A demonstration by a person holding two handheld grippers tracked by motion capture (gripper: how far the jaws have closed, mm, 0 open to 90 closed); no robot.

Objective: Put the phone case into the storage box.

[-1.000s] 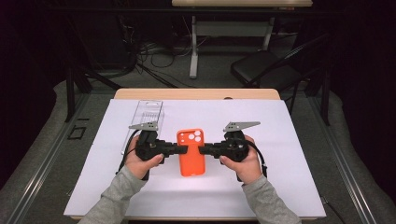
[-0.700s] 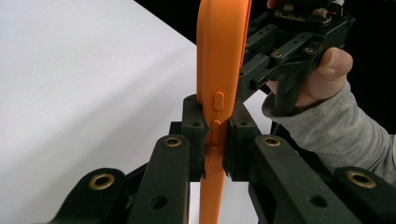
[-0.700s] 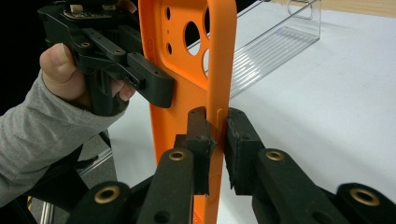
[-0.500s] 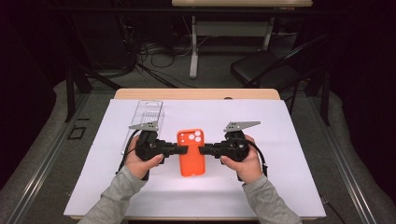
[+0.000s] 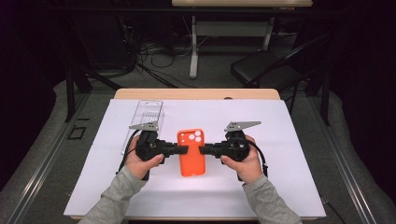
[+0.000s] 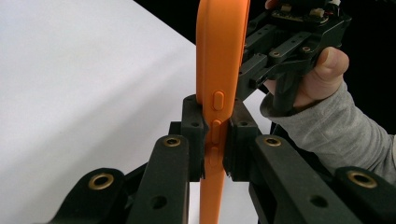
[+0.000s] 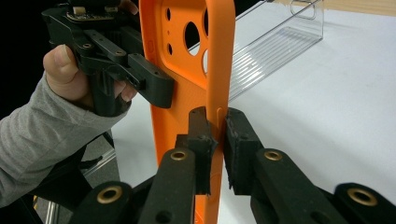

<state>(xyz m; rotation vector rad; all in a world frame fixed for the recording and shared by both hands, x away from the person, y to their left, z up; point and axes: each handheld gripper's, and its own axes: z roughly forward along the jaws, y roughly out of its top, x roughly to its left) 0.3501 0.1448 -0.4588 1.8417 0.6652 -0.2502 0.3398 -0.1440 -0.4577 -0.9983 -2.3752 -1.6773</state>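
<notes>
We held the orange phone case above the white sheet — left gripper clamped on one long edge, right gripper on the other. Its lower end was cut off in both gripper views; the clear box lay just behind.
</notes>
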